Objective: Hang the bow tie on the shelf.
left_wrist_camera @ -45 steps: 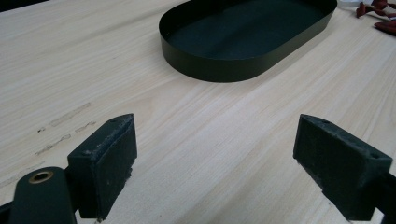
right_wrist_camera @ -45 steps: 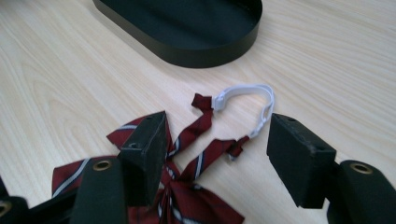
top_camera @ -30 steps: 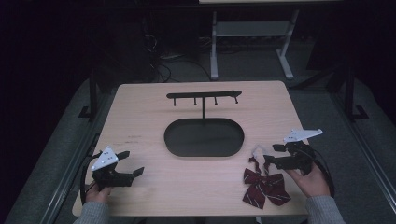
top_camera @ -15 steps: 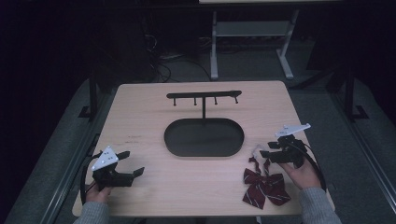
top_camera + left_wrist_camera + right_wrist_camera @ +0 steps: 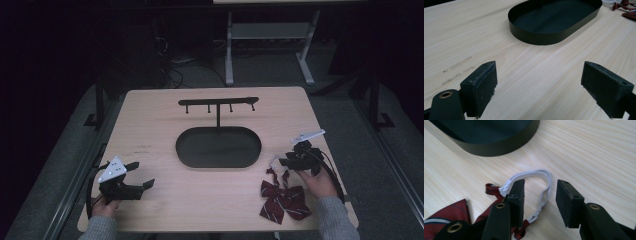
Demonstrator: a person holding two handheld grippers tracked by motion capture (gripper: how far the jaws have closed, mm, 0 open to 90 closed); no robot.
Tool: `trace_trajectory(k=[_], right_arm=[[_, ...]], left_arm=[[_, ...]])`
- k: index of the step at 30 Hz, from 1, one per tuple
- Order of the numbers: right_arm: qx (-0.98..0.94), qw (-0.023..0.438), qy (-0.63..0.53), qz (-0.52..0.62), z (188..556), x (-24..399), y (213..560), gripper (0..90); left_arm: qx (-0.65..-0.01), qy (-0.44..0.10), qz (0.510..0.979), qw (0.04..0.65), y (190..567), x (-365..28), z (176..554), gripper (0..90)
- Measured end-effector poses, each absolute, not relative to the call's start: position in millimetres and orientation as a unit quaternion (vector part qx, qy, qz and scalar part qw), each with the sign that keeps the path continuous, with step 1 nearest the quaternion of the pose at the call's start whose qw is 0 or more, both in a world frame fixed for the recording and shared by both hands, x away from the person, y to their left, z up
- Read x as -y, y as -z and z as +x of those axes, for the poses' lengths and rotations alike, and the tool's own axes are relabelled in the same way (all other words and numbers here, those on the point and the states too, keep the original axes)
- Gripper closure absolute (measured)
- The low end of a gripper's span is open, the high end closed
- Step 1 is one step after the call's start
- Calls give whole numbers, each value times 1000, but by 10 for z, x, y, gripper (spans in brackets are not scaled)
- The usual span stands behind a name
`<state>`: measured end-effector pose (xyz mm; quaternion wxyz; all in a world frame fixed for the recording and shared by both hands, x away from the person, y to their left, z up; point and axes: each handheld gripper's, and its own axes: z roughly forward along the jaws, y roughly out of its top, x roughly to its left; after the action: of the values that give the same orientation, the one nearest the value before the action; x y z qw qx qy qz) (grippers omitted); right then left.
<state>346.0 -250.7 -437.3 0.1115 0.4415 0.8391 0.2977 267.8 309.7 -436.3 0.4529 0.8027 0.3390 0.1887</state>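
A dark red striped bow tie (image 5: 283, 201) lies at the table's near right, its white elastic strap (image 5: 273, 161) looped toward the tray. My right gripper (image 5: 281, 161) reaches low over that strap. In the right gripper view its jaws (image 5: 540, 188) straddle one side of the white strap (image 5: 529, 175). They have just been closing, but the pads stand clear of the strap, so this gripper is open. The bow tie's red cloth (image 5: 446, 215) lies at lower left. My left gripper (image 5: 144, 174) rests open and empty at the near left, its jaws (image 5: 539, 80) wide over bare wood.
A black oval tray (image 5: 186, 156) sits mid-table, with a black stand's hooked crossbar (image 5: 218, 102) behind it. The tray's wall (image 5: 541, 37) lies ahead of the left gripper, and its rim (image 5: 499, 147) is just beyond the strap. Dark floor and a desk frame lie beyond the table.
My right gripper has moved left and down onto the bow tie's strap, and its jaws have narrowed around it. The left gripper has kept still.
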Motion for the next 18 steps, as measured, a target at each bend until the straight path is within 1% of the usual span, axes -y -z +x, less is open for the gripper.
trace_trajectory(k=[2, 4, 7, 18], right_arm=[[-839, 108, -291, 447, 3474, 2502, 4386, 612], [-841, 114, -286, 445, 3483, 2506, 4394, 635], [-838, 110, -287, 450, 3499, 2513, 4414, 645], [-847, 112, -255, 453, 3528, 2457, 4489, 740]], left_arm=[[-339, -189, 803, 452, 4361, -3099, 2679, 130], [-339, -189, 803, 453, 4362, -3097, 2678, 130], [-338, -189, 803, 453, 4364, -3095, 2680, 130], [-339, -188, 802, 455, 4365, -3090, 2679, 130]])
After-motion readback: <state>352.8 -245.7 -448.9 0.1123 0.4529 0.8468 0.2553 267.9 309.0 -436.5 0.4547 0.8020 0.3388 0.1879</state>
